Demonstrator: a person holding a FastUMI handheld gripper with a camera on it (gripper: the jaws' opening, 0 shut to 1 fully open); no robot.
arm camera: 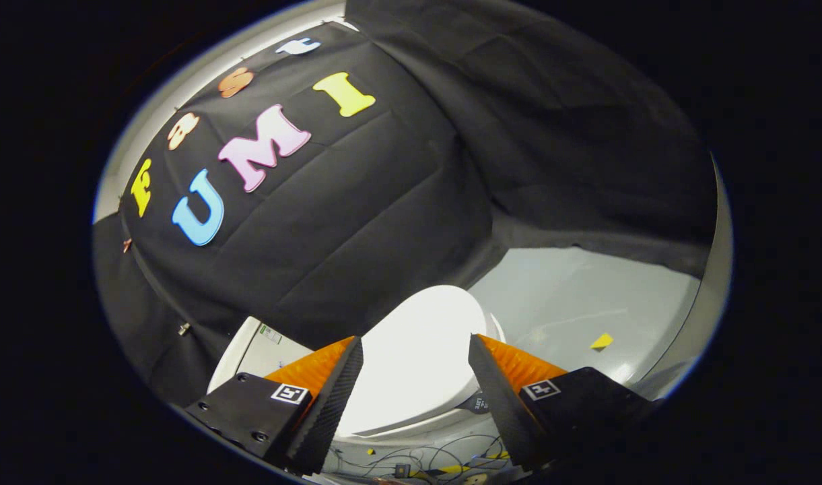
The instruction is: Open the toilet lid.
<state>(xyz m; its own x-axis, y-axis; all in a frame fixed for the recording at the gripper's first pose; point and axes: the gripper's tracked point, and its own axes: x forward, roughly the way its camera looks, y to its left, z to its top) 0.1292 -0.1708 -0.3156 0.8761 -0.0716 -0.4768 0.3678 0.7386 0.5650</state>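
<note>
Square-marker tags point(289, 393) on jaw mounts

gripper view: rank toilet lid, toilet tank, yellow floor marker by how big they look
1. toilet lid, widest, seen between the open gripper fingers
2. toilet tank, partly hidden behind a finger, so unsure
3. yellow floor marker, tiny

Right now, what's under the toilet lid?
Cannot tell: the toilet lid lies closed, covering the seat and bowl. Only the white rim edge shows beneath its front. The open gripper hovers above it, fingers apart, touching nothing.

Black cloth wall point(357, 222); pale grey floor point(586, 303), yellow marker point(602, 341).
</note>
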